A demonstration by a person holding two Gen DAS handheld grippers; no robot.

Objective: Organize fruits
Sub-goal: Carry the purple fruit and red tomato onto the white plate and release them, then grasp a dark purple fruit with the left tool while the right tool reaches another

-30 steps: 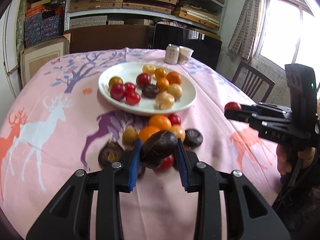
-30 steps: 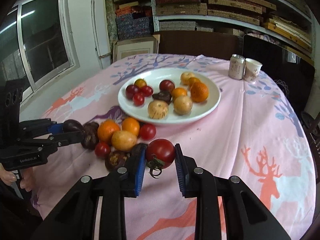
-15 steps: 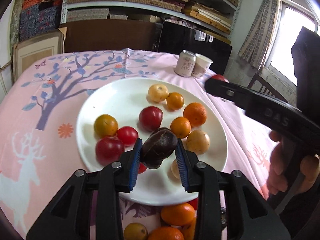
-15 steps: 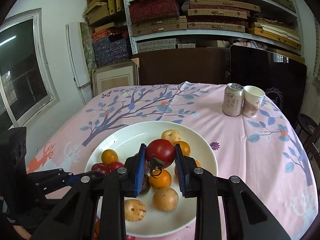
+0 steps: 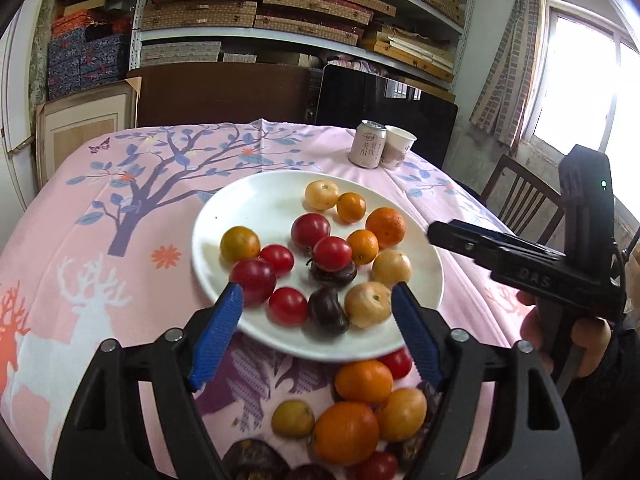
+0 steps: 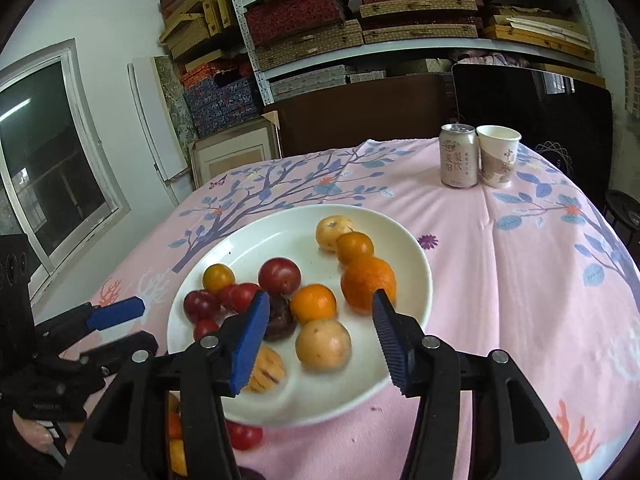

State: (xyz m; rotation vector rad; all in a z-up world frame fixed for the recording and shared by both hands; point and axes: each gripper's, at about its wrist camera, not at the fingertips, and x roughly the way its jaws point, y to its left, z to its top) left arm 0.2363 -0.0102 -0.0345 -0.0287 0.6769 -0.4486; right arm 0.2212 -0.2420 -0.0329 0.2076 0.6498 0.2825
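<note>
A white plate [image 5: 248, 200] on the pink tablecloth holds several fruits: red tomatoes, oranges, yellow fruits and dark passion fruits. A dark passion fruit [image 5: 327, 312] lies at the plate's near edge, and a red tomato [image 5: 332, 253] rests on another dark fruit. My left gripper [image 5: 316, 336] is open and empty just above the plate's near rim. My right gripper [image 6: 320, 332] is open and empty over the plate [image 6: 416, 276]; it also shows at the right of the left wrist view [image 5: 452, 236]. Several loose fruits [image 5: 352, 416] lie on the cloth in front of the plate.
A drink can [image 5: 367, 149] and a paper cup [image 5: 397, 147] stand at the table's far side. A wooden chair [image 5: 520, 196] stands at the right. Shelves of boxes fill the back wall.
Both grippers have opened. The dark passion fruit has left the left gripper and the red tomato the right gripper; both now lie on the plate.
</note>
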